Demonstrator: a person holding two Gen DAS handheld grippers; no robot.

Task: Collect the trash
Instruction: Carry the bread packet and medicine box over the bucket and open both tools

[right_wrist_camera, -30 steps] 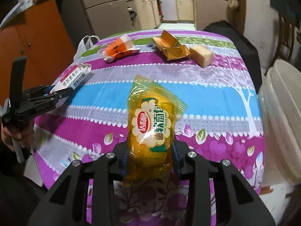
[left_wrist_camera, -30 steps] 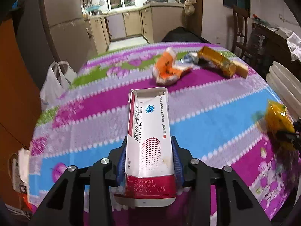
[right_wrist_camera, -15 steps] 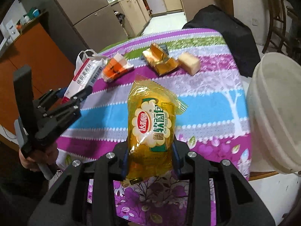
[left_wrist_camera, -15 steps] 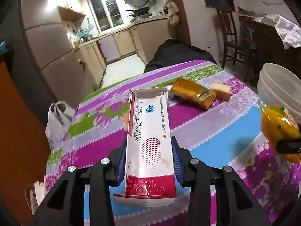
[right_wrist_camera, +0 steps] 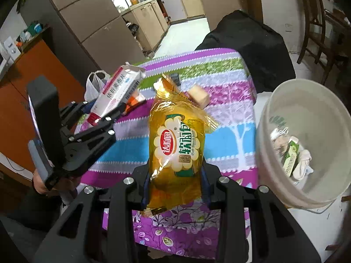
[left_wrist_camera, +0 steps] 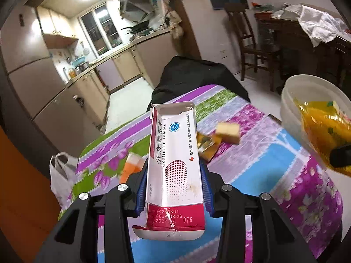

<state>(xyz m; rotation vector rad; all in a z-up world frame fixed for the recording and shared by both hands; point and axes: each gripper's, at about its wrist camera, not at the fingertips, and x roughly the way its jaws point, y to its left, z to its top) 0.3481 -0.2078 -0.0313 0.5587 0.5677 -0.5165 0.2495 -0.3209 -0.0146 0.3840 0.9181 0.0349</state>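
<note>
My left gripper is shut on a white and red medicine box, held above the table; the box also shows in the right wrist view. My right gripper is shut on a yellow snack wrapper, held up beside the white bucket. The wrapper shows at the right of the left wrist view, in front of the bucket. The bucket holds some trash.
The table has a striped purple, blue and green cloth. On it lie an orange carton, a gold wrapper and a yellow sponge block. A white plastic bag hangs at the table's left. A black-covered chair stands behind.
Both grippers have risen and swung right towards the bucket, each keeping its item. The bucket's inside has come into the right wrist view.
</note>
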